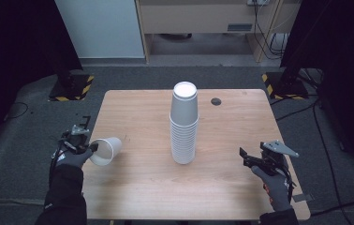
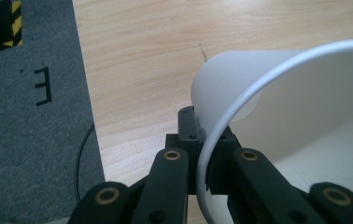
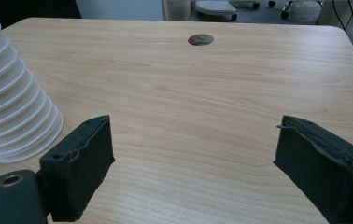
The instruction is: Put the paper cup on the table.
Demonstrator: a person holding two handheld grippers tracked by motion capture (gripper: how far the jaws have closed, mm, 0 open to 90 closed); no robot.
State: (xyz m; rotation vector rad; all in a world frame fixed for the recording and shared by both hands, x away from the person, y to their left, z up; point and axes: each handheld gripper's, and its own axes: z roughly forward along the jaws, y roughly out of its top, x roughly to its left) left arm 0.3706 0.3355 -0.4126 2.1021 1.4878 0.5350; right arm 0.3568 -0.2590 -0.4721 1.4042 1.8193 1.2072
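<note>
A tall stack of white paper cups stands upside down at the middle of the wooden table; its lower rims show at the left of the right gripper view. A single white cup is tilted on its side over the table's left edge, its mouth toward me. My left gripper is shut on that cup's rim, one jaw inside and one outside. My right gripper hovers open over the table's right side, with its black pads wide apart and nothing between them.
A round cable hole sits in the table near the far right corner. Grey carpet lies beyond the left edge. Black stands with yellow-striped bases flank the table's far side.
</note>
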